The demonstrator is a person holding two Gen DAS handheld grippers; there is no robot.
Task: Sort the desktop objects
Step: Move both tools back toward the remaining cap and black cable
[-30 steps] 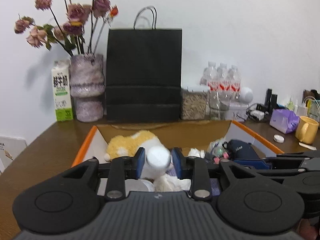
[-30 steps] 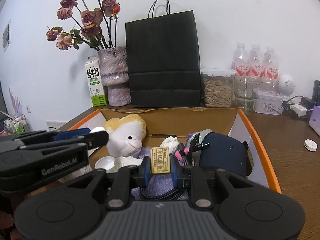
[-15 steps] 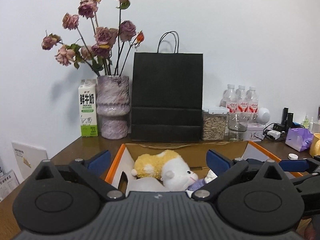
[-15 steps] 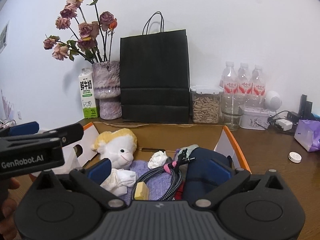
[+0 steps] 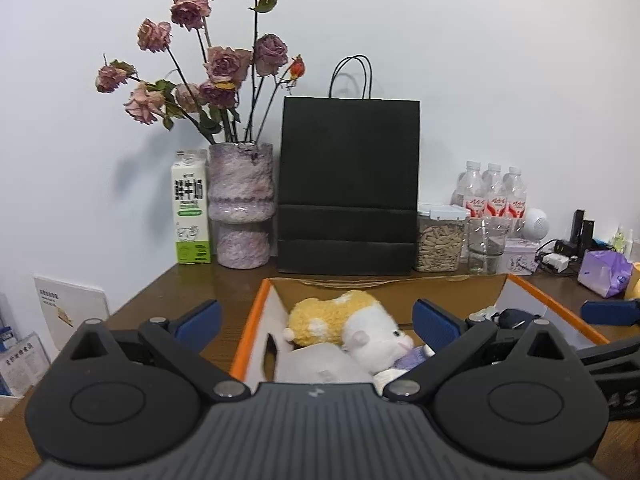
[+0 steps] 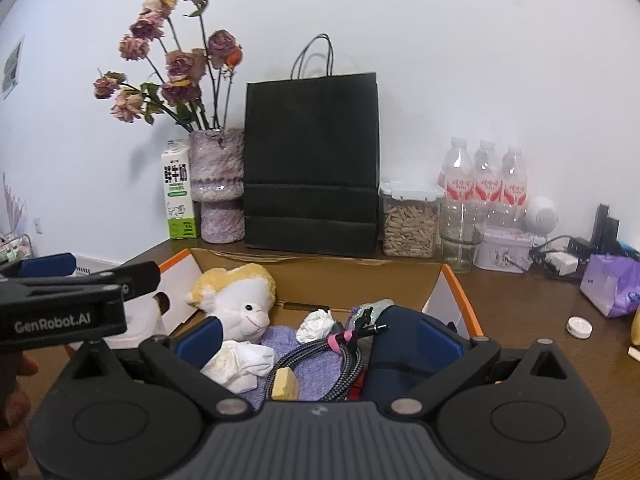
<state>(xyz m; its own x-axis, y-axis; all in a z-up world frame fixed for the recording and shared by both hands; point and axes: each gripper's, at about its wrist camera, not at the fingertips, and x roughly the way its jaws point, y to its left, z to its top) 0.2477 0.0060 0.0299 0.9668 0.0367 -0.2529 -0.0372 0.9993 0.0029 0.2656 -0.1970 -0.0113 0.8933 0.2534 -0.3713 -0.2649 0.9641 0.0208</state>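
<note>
1. Left claw [image 5: 316, 322] has just spread wide, nothing between its pads; the yellow-and-white plush sheep [image 5: 348, 330] lies ahead in the orange-rimmed cardboard box [image 5: 256, 312].
2. Right claw [image 6: 318, 336] has likewise just opened, empty; a small yellow block [image 6: 285, 384] lies below it.

In the left wrist view the gripper body hides the near part of the cardboard box [image 5: 256, 312], and the plush sheep [image 5: 360, 330] shows only its head and back. A yellow mug [image 5: 634, 280] is cut by the right edge. In the right wrist view the dark blue pouch [image 6: 396, 344] is partly covered; a person's hand [image 6: 14, 412], probably the left, is cropped at the edge. The milk carton [image 6: 178, 196] print is too small to read.
</note>
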